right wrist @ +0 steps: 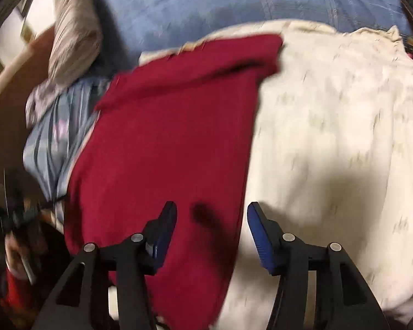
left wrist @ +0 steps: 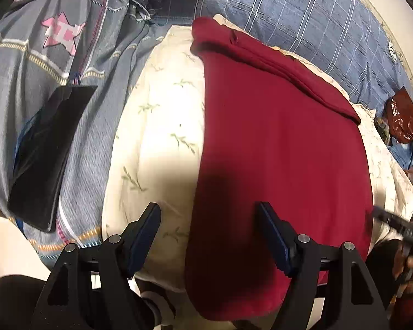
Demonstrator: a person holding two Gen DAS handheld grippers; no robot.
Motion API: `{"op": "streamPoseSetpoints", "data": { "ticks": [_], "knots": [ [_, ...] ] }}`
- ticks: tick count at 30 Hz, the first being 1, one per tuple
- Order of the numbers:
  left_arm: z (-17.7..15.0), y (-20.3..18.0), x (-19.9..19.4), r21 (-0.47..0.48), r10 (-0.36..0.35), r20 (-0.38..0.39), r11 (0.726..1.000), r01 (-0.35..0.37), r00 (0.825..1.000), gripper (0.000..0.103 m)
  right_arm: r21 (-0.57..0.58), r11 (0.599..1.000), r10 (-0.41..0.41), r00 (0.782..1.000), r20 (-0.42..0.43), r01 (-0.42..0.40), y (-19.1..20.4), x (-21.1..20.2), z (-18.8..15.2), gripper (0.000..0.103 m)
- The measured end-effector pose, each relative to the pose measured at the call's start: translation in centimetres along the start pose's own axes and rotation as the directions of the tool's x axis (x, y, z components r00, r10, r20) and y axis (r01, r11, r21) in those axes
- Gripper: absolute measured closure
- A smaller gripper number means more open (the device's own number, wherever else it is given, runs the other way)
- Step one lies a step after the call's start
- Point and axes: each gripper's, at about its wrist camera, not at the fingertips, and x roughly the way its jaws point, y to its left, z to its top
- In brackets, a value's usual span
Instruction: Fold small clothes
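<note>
Directly ahead of both hand-held grippers, a dark red garment [left wrist: 283, 148] lies spread flat on a cream, leaf-printed cloth [left wrist: 157, 126], its far edge folded over into a thick band. Left gripper [left wrist: 208, 209] hovers over the garment's near left border with its jaws spread wide and nothing between them; one blue-padded finger sits above the cream cloth, the other above the red fabric. Right gripper [right wrist: 212, 209] likewise stands open and empty above the garment's near right border, its left finger over red, its right finger over cream, though that view is blurred. Left of the left gripper, a black rectangular card [left wrist: 49, 154] rests on a grey-blue star-print bedsheet [left wrist: 41, 55]. Beyond the garment stretches a blue plaid cover [left wrist: 303, 16], with a shiny brown wrapper [left wrist: 404, 118] at its far right. A pale crumpled cloth [right wrist: 74, 33] shows at the upper left of the right gripper's view
</note>
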Motion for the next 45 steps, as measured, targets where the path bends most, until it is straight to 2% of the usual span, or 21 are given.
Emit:
{"op": "streamPoseSetpoints", "data": {
  "ticks": [2, 5, 6, 8, 10, 13, 16, 18, 20, 21, 25, 32, 43, 45],
  "knots": [
    [-0.2, 0.0, 0.1, -0.001, 0.011, 0.004, 1.0, -0.011, 1.0, 0.031, 0.002, 1.0, 0.02, 0.999, -0.028, -0.02, 0.1, 0.2, -1.6, 0.048],
    [-0.3, -0.4, 0.4, 0.001, 0.032, 0.011, 0.999, -0.032, 0.999, 0.031, 0.021, 0.998, 0.051, 0.999, -0.004, -0.05, 0.0, 0.5, -2.9, 0.05],
    [-0.4, -0.5, 0.4, 0.006, 0.038, 0.012, 0.999, -0.038, 0.999, 0.031, 0.001, 0.999, 0.032, 0.999, 0.002, -0.032, 0.3, 0.7, -3.0, 0.056],
    [-0.7, -0.8, 0.1, 0.01, 0.034, 0.008, 0.999, -0.034, 0.999, 0.031, -0.072, 0.996, -0.056, 0.998, 0.02, 0.057, 1.1, 0.6, -3.0, 0.091],
    [-1.1, -1.0, -0.2, 0.015, 0.018, 0.004, 1.0, -0.018, 1.0, 0.031, -0.069, 0.997, -0.031, 0.999, 0.034, 0.034, 0.7, -0.7, -2.9, 0.095],
    [-1.5, -1.0, 0.0, 0.038, 0.042, -0.001, 0.998, -0.042, 0.999, 0.031, -0.05, 0.996, -0.076, 0.996, 0.046, 0.078, -0.9, -1.7, -2.8, 0.096],
    [-1.7, -1.3, -0.1, 0.062, 0.061, -0.002, 0.996, -0.061, 0.998, 0.031, -0.011, 0.999, -0.049, 0.999, 0.014, 0.049, -1.6, -1.2, -3.4, 0.095],
    [-1.8, -1.2, -0.2, 0.062, 0.06, -0.004, 0.996, -0.06, 0.998, 0.031, 0.019, 1.0, -0.017, 1.0, 0.012, 0.017, -1.7, -1.5, -3.6, 0.087],
    [-2.0, -1.1, -0.2, 0.046, 0.057, -0.003, 0.997, -0.057, 0.998, 0.031, 0.09, 0.994, 0.056, 0.998, -0.011, -0.055, -2.5, -1.7, -4.1, 0.07],
    [-2.0, -1.1, -0.2, 0.043, 0.059, -0.002, 0.997, -0.059, 0.998, 0.031, 0.107, 0.991, 0.082, 0.996, -0.022, -0.079, -2.5, -1.5, -4.5, 0.057],
    [-2.1, -1.5, 0.0, 0.063, 0.085, -0.001, 0.994, -0.085, 0.996, 0.03, 0.085, 0.992, 0.097, 0.994, -0.058, -0.092, -1.7, -1.0, -6.0, 0.056],
    [-2.1, -1.4, 0.0, 0.07, 0.092, -0.008, 0.993, -0.092, 0.996, 0.03, 0.045, 0.977, 0.211, 0.976, -0.06, -0.208, -0.6, -0.7, -5.9, 0.055],
    [-2.3, -0.5, -0.5, 0.047, 0.009, -0.045, 0.999, -0.007, 0.999, 0.032, 0.099, 0.964, 0.252, 0.966, -0.056, -0.245, -0.6, 0.6, -5.7, 0.054],
    [-2.3, -0.4, -0.5, 0.04, -0.01, -0.047, 0.999, 0.012, 0.999, 0.037, 0.067, 0.967, 0.251, 0.965, -0.069, -0.247, -0.2, 0.4, -5.9, 0.054]
  ]
}}
